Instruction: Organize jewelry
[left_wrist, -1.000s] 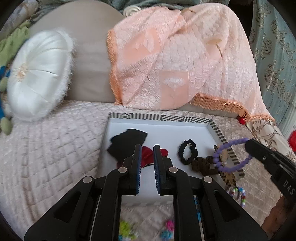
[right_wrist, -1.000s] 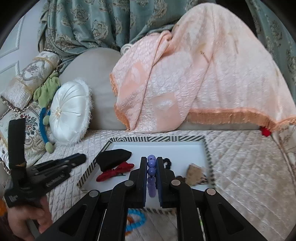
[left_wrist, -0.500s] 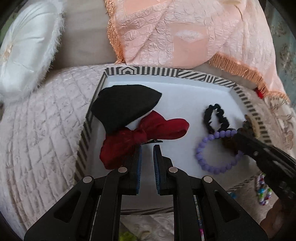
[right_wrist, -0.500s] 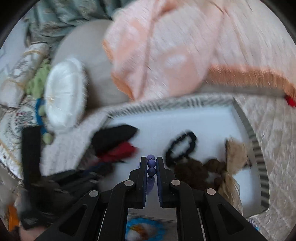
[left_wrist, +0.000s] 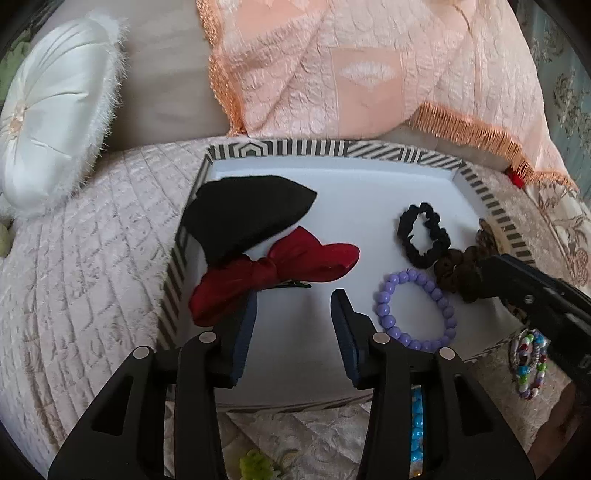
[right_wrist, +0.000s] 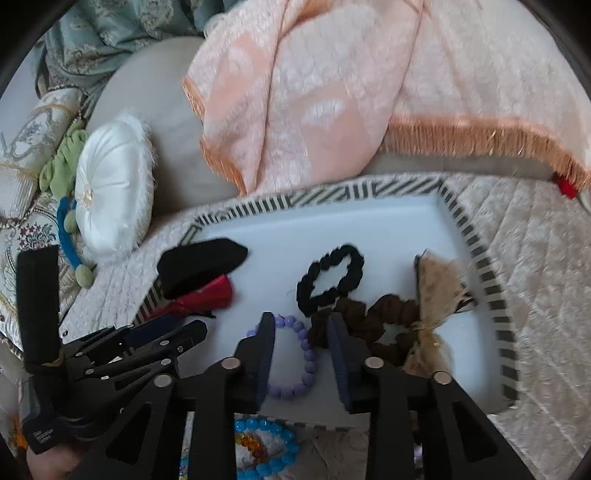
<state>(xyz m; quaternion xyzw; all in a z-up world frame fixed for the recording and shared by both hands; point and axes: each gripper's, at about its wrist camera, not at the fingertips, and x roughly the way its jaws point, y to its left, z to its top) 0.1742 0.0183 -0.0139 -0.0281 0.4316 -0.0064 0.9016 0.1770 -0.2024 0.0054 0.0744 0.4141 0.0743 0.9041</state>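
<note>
A purple bead bracelet (left_wrist: 383, 297) (right_wrist: 309, 356) lies flat on the white floor of the striped-rim tray (left_wrist: 332, 147) (right_wrist: 476, 243). My right gripper (right_wrist: 301, 321) hovers low over it with its jaws opening. One arc of the bracelet runs between the pads, which do not touch it. My left gripper (left_wrist: 293, 295) is also opening over bare tray floor, with nothing between its fingers. It sits just below a red bow (left_wrist: 273, 269) (right_wrist: 210, 295). Each gripper shows in the other's view, the right gripper (left_wrist: 495, 269) and the left gripper (right_wrist: 184, 326).
The tray also holds a black bow (left_wrist: 247, 214), a black scrunchie (left_wrist: 423, 236) (right_wrist: 328, 280), a brown scrunchie (right_wrist: 384, 317) and a beige bow (right_wrist: 436, 288). A blue bead bracelet (right_wrist: 266, 443) and a multicolour bracelet (left_wrist: 528, 363) lie on the quilted cover. Behind are a white cushion (left_wrist: 55, 110) and a peach throw (left_wrist: 351, 66).
Both grippers came down close over the tray. The right gripper let go of the purple bracelet, which now rests on the tray. Both pairs of jaws went from shut to parted.
</note>
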